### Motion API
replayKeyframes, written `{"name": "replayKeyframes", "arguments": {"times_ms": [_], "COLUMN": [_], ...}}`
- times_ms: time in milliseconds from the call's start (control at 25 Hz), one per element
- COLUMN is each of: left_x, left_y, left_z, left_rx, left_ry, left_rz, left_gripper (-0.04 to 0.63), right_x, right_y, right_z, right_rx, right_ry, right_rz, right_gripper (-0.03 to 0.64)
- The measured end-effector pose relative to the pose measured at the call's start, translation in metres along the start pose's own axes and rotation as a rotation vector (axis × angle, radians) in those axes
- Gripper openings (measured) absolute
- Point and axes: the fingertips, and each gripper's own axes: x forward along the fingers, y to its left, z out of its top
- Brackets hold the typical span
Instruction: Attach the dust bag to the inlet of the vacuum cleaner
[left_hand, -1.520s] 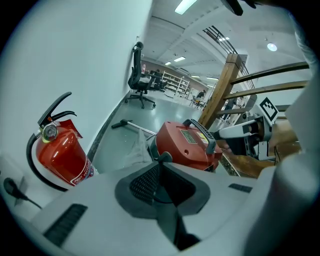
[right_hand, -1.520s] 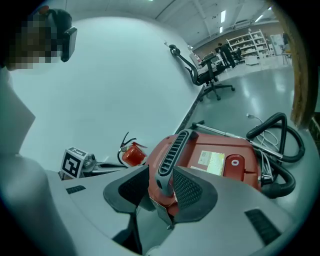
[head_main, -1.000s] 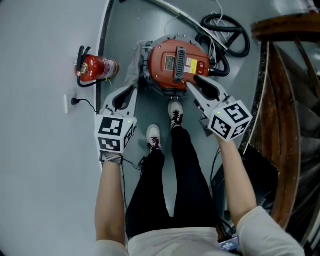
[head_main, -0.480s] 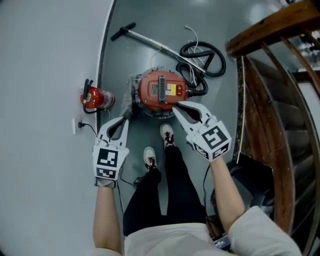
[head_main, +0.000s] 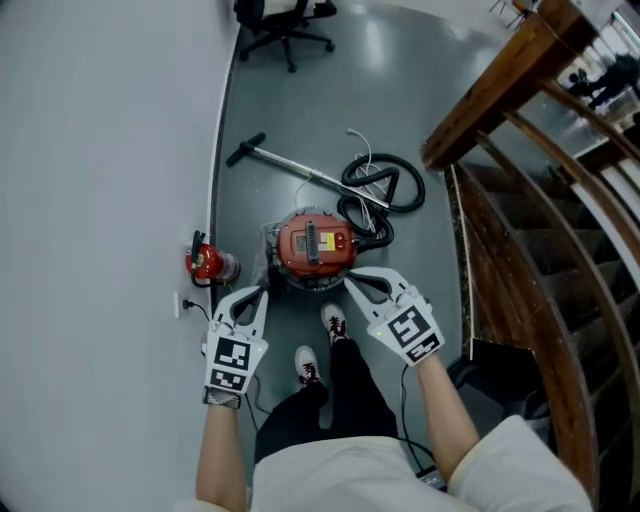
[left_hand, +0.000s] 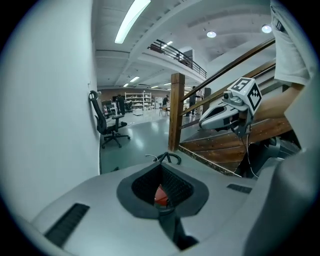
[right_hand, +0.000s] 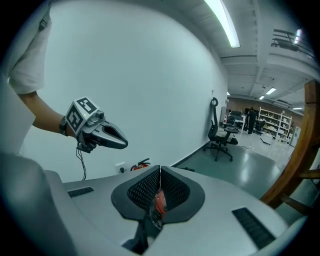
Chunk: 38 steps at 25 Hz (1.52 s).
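- Red, round vacuum cleaner (head_main: 315, 243) stands on grey floor (head_main: 400, 100) in the head view; left gripper (head_main: 262, 292) and right gripper (head_main: 350, 282) hover over its near side.
- Left gripper view: jaws closed together, empty, vacuum cleaner beyond.
- Right gripper view: jaws just closed, empty.

**Vacuum cleaner** (head_main: 315, 245): round red canister, upright on grey floor (head_main: 300, 100). Dark handle strip across lid, yellow label beside it.

**Hose** (head_main: 416, 190): black, coiled in loop just behind canister toward right, running back to body.

**Wand** (head_main: 300, 170): metal, flat on floor beyond canister, slanting away leftward to dark end piece.

**Pale grey piece** (head_main: 268, 262): against canister's left side, too small to identify.

**Inlet:** cannot be made out.
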Motion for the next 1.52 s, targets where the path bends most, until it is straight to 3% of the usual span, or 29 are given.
{"name": "replayKeyframes", "arguments": {"times_ms": [120,320,720,1000,1240,1520], "left_x": [-0.019,-0.048,-0.097,-0.134,-0.173,-0.197], "left_y": [0.001,-0.002,-0.035,-0.041,-0.046,-0.046], "left_z": [0.034,0.080,0.129,0.174,0.216,0.249], "left_rx": [0.052,0.065,0.156,0.244,0.329,0.374], "left_ry": [-0.037,-0.095,-0.145,-0.211,-0.305,-0.333], "left_rz": [0.025,0.037,0.030,0.049,0.113,0.121], "left_gripper": [0.002,0.002,0.002,0.002,0.002,0.002], "right_x": [-0.018,-0.050,-0.107,-0.139,-0.170,-0.203], "right_y": [0.002,0.001,0.022,0.025,0.024,0.020], "right_z": [0.027,0.070,0.133,0.167,0.194,0.227], "right_rx": [0.003,-0.020,-0.076,-0.143,-0.192,-0.226], "right_ry": [-0.040,-0.087,-0.147,-0.190,-0.234,-0.282], "right_rz": [-0.002,-0.027,-0.039,-0.084,-0.139,-0.200], "right_gripper": [0.032,0.032,0.031,0.029,0.029,0.029]}}
